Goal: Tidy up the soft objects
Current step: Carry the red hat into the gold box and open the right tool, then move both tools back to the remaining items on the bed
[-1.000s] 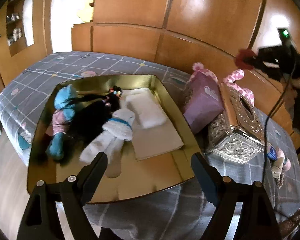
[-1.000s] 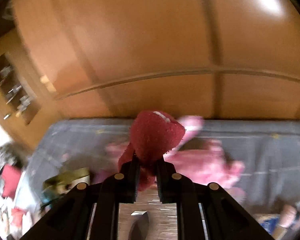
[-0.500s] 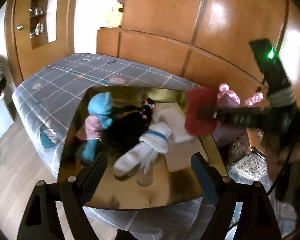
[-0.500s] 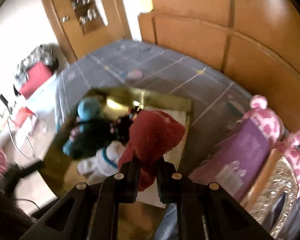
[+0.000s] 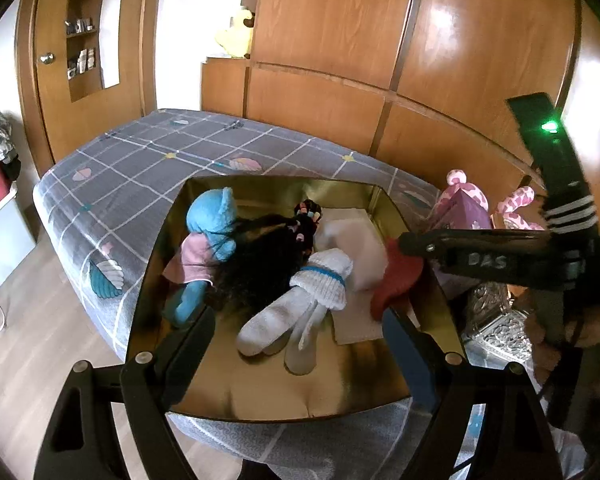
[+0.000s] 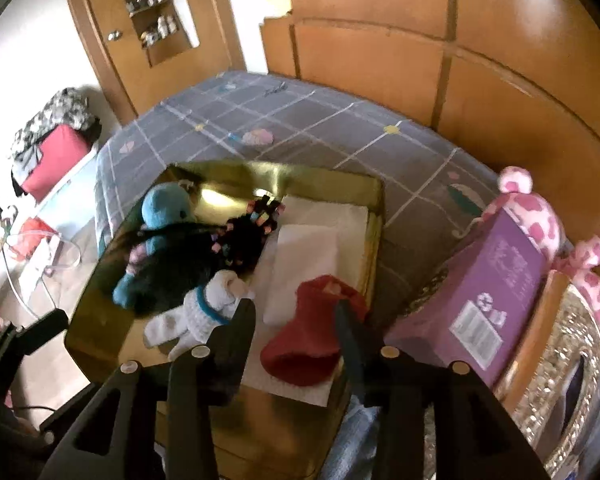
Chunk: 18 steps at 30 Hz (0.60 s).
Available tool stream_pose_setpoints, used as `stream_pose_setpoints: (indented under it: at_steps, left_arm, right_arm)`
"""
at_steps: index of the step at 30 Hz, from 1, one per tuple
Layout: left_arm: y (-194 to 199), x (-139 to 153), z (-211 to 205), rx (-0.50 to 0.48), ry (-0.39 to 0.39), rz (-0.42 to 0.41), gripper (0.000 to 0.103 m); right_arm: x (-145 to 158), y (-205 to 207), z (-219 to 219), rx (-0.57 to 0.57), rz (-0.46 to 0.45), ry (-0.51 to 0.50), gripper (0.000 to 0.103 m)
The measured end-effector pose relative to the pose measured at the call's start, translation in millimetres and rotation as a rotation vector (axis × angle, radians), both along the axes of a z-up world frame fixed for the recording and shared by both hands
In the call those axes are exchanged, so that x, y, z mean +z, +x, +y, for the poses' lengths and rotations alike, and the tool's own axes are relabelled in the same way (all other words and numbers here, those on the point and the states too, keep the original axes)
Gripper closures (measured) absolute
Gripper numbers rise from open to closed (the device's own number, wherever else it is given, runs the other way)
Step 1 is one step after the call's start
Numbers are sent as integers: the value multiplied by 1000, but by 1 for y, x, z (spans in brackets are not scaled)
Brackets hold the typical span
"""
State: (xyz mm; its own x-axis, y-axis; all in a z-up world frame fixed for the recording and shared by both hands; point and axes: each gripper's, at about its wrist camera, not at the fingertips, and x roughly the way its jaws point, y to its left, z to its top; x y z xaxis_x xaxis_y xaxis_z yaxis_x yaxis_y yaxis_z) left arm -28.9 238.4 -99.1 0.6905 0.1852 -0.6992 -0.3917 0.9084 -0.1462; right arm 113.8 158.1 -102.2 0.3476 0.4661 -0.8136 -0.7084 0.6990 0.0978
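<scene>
On the bed [image 6: 340, 128], the right claw [image 6: 296, 312] has just opened, red sock [image 6: 308, 340] loose; left claw [image 5: 296, 328] wide, empty

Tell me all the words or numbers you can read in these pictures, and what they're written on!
"BAS": pale letters on the black body of the right gripper, seen from the left wrist view; anything after those letters is not legible.
Purple box: white print and a white label with small symbols on its side, too small and blurred to read.
Nothing else shows readable words or numbers.
</scene>
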Motion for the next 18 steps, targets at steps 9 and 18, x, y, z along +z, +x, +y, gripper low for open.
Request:
stream_pose_setpoints:
  at_steps: [9,18]
  left_arm:
    - [-1,2,-4,-6,10,-6,17]
    - [-2,4,-14,-29,13,-12,17]
  right_arm:
    - [25,-17,-45,-98,-89,75,61]
    - [34,-30,-101,-200,-141,99,61]
